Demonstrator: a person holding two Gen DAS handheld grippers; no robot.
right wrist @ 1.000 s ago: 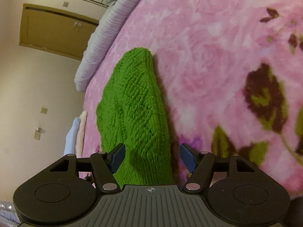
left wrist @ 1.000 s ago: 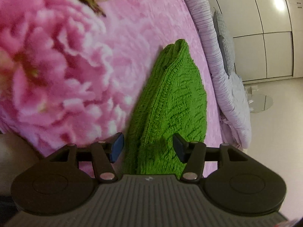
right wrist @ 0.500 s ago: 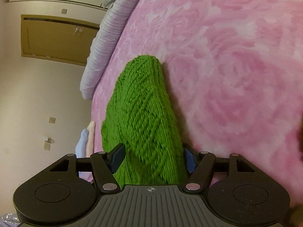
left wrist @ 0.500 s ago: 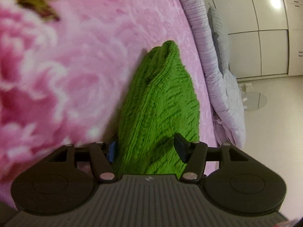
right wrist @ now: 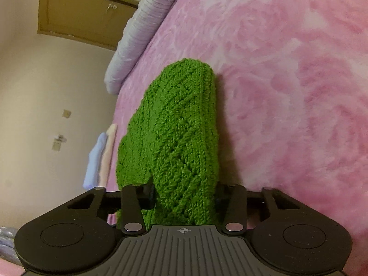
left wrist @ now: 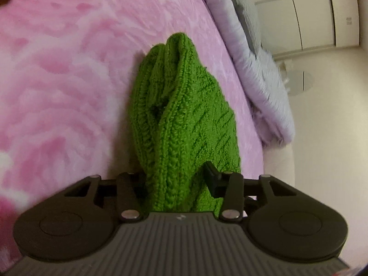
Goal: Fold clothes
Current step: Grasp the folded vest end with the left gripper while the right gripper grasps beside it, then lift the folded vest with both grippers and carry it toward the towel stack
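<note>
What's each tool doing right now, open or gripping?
Left tool: closed on the green knit sweater.
Right tool: closed on the same sweater.

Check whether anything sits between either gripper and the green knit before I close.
Nothing visible does. The green knit already sits between the fingers of the left gripper and of the right gripper; around it shows only the pink floral blanket.

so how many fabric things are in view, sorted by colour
green: 1, the knit garment
pink: 2, the floral blanket and a pale folded cloth
lilac: 1, the ribbed bedding roll
light blue: 1, a folded cloth
total: 5
</note>
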